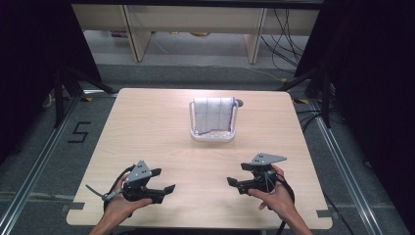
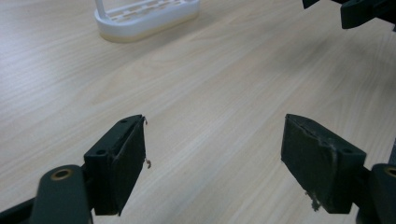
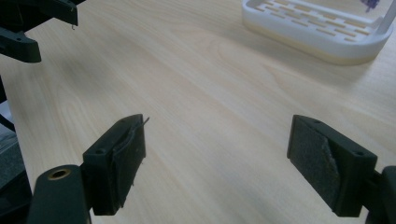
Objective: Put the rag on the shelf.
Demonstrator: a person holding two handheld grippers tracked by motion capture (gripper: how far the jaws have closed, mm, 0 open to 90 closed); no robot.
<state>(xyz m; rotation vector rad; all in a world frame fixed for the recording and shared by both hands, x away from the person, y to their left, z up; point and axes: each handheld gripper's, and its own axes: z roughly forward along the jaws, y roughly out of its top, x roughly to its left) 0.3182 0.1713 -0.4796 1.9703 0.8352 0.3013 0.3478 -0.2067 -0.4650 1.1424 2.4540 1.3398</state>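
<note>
Left gripper [image 1: 164, 180]: held in the person's left hand [image 1: 122, 203] over the near left part of the table [image 1: 147, 132]. Jaws spread wide with bare wood between them. Nothing is gripped.
Right gripper [image 1: 236, 174]: held in the person's right hand [image 1: 276, 196] over the near right part of the table. Jaws spread wide, nothing between them.
Gripper relation: the two grippers point inward toward each other, well apart, with open tabletop between them.
Rack [image 1: 212, 136]: white slotted base with upright end rails, standing on the far centre of the table. It is well beyond both grippers and roughly midway between them.
Cloth [image 1: 213, 115]: white with thin dark lines, draped over the rack's top rail and hanging down toward the base. It is apart from both grippers.
Left gripper view: the rack base [image 2: 147, 18] lies ahead at upper left, cut off by the top edge. The other gripper's black parts [image 2: 364, 11] show at the upper right corner.
Right gripper view: the rack base [image 3: 317, 32] lies ahead at upper right, cut off by the top and right edges. A dark scrap of the cloth's marking shows at the top edge, too small to read. The other gripper [image 3: 32, 23] shows at upper left.
Pads [image 2: 133, 158]: worn and frayed at the edges.
Dark object behind the rack's right rail in the high view: too small to identify.
</note>
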